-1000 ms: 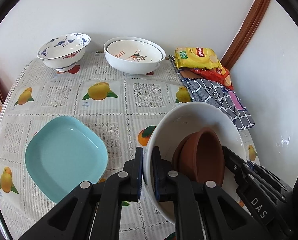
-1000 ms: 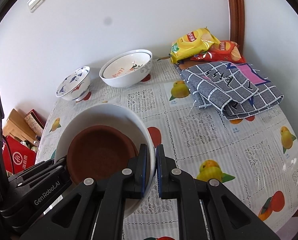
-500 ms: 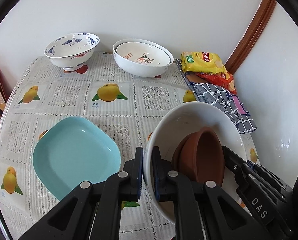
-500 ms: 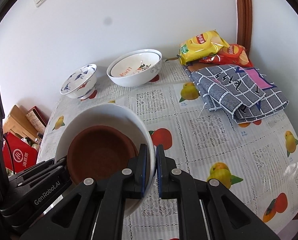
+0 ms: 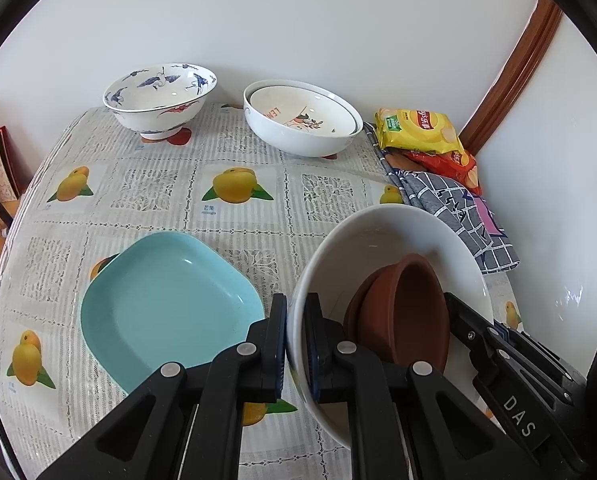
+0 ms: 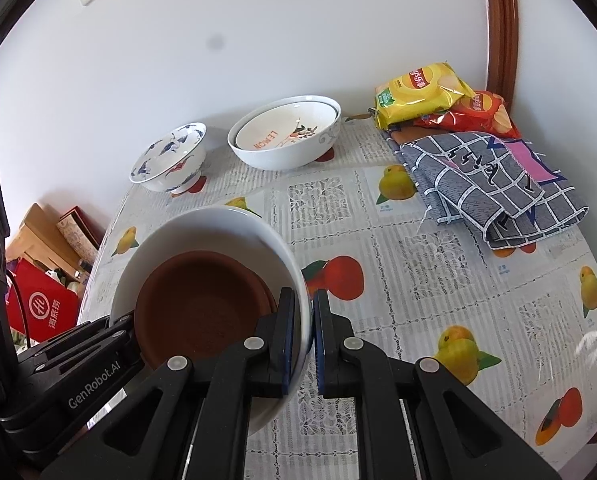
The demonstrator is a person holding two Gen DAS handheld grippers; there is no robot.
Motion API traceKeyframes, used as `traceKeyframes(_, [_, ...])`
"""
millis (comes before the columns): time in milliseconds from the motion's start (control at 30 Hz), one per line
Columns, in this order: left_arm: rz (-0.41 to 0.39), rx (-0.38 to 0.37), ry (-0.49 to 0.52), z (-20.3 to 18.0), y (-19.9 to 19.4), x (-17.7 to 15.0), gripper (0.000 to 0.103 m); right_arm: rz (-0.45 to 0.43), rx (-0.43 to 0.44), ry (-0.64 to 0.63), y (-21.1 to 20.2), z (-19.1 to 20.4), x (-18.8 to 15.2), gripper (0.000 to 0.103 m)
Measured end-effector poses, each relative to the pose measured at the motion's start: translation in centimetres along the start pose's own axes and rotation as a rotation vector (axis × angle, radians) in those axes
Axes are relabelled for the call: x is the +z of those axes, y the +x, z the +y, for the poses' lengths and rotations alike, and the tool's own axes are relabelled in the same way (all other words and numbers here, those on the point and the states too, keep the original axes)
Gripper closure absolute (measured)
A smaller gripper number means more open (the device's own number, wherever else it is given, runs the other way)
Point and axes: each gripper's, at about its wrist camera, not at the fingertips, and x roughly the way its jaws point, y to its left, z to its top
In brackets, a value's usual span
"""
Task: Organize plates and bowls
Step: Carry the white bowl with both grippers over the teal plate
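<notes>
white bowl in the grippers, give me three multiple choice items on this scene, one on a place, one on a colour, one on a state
1. Where does the teal plate lie?
A. on the tablecloth, left of the held white bowl
B. inside the crane-pattern bowl
C. on the checked cloth

2. What colour are the dishes nested in the white bowl?
A. yellow
B. reddish brown
C. teal

3. How is the white bowl held?
A. by the left gripper only
B. not gripped, on the table
C. by both grippers, one on each side of its rim

Answers: 1 A, the left wrist view shows the plate flat on the fruit-print tablecloth beside the bowl. 2 B, the brown dishes sit inside it. 3 C, the left gripper and right gripper each pinch the rim.
</notes>
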Motion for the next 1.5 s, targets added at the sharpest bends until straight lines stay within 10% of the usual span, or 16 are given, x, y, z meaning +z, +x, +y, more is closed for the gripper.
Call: traceKeyframes(1500, [-0.006,0.022,-0.027,2.0,-0.4,0.2,0.094,0.010,0.017,-0.029,1.1,2.5,0.2,0.094])
